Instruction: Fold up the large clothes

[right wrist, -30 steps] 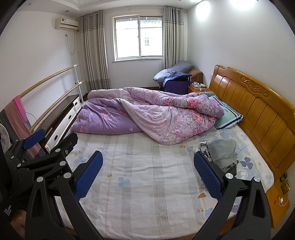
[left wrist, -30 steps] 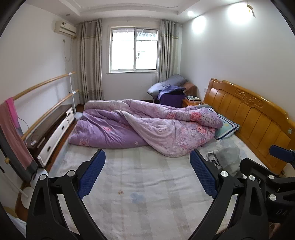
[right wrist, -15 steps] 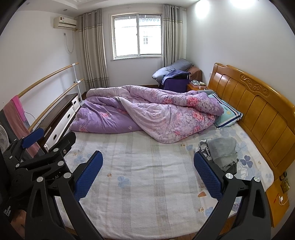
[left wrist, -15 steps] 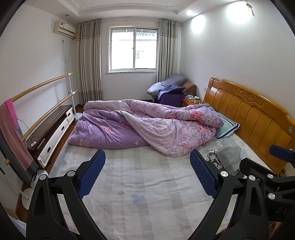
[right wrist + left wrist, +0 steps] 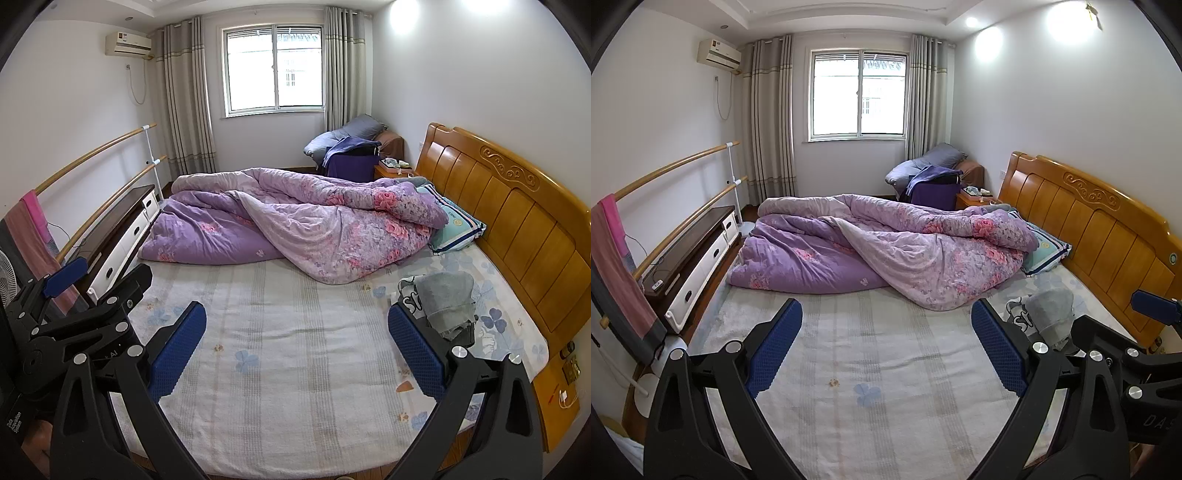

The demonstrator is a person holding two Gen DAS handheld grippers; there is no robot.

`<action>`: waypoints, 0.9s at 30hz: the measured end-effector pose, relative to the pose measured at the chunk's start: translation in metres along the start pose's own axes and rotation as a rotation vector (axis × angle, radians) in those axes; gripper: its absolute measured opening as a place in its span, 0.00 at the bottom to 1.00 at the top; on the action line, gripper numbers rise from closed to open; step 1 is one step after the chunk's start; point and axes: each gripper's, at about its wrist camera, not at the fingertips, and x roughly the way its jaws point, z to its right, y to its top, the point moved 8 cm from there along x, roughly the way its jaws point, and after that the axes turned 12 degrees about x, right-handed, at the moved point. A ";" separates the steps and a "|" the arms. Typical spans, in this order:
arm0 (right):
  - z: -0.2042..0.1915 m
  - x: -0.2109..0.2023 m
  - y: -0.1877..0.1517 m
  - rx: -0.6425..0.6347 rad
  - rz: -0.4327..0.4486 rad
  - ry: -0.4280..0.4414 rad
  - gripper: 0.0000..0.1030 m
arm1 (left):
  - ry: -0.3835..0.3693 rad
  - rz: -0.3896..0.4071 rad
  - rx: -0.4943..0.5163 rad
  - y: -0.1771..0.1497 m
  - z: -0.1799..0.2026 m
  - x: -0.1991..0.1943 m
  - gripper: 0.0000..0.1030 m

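The left tool (image 5: 886,347) and the right tool (image 5: 297,345) both hang over the near edge of the bed (image 5: 280,369), each with its jaws spread wide and gripping nothing. Their fingers are black, angular struts tipped with blue, dimpled rubber pads (image 5: 774,347).

Past the right tool, at the near right of the bed, lies a crumpled heap of clothes (image 5: 445,302): soft grey knit over a white piece with dark print. It sits just below the headboard (image 5: 517,206), which is glossy orange wood with carved scrolls.

Since a second ago both views have crept slightly nearer the mattress; nothing on the bed has shifted.

The sheet (image 5: 886,350) is a pale, waffle-textured weave with faint stripes and blue clover prints. Farther off sprawls a puffy purple floral quilt (image 5: 886,243), then curtains (image 5: 768,118) framing a bright window (image 5: 858,83).
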 end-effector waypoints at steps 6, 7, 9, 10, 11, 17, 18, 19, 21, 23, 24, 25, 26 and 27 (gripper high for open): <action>0.000 0.002 -0.001 0.002 -0.002 -0.004 0.93 | -0.001 -0.003 -0.004 -0.002 -0.002 0.000 0.91; 0.000 0.002 -0.002 0.003 -0.003 -0.005 0.93 | -0.001 -0.003 -0.004 -0.002 -0.003 0.000 0.91; 0.000 0.003 -0.002 0.004 -0.003 -0.004 0.93 | 0.000 -0.003 -0.003 -0.002 -0.003 0.000 0.91; 0.000 0.002 -0.003 0.005 -0.003 -0.004 0.93 | 0.000 -0.003 -0.003 -0.002 -0.004 0.001 0.91; 0.000 0.002 -0.002 0.005 -0.003 -0.004 0.93 | -0.002 -0.004 -0.003 -0.002 -0.003 0.001 0.91; 0.001 0.002 -0.002 0.005 -0.004 -0.004 0.93 | -0.004 -0.005 -0.004 -0.005 -0.004 0.000 0.91; 0.001 0.002 -0.002 0.004 -0.003 -0.005 0.93 | -0.004 -0.005 -0.003 -0.005 -0.004 0.000 0.91; 0.002 0.003 -0.001 0.003 -0.003 -0.005 0.93 | -0.004 -0.005 -0.002 -0.005 -0.004 0.000 0.91; 0.002 0.003 -0.002 0.004 -0.005 -0.004 0.93 | -0.003 -0.006 -0.002 -0.005 -0.004 0.000 0.91; 0.002 0.002 -0.002 0.005 -0.004 -0.003 0.93 | -0.005 -0.007 -0.004 -0.005 -0.004 0.000 0.91; 0.002 0.003 -0.002 0.004 -0.005 -0.004 0.93 | -0.005 -0.007 -0.003 -0.005 -0.004 0.000 0.91; 0.002 0.003 -0.002 0.004 -0.005 -0.004 0.93 | -0.004 -0.006 -0.002 -0.004 -0.004 0.000 0.91; 0.002 0.003 -0.001 0.003 -0.004 -0.004 0.93 | -0.004 -0.006 -0.001 -0.005 -0.004 0.000 0.91; 0.002 0.003 -0.002 0.004 -0.005 -0.004 0.93 | -0.004 -0.007 -0.001 -0.005 -0.004 0.001 0.91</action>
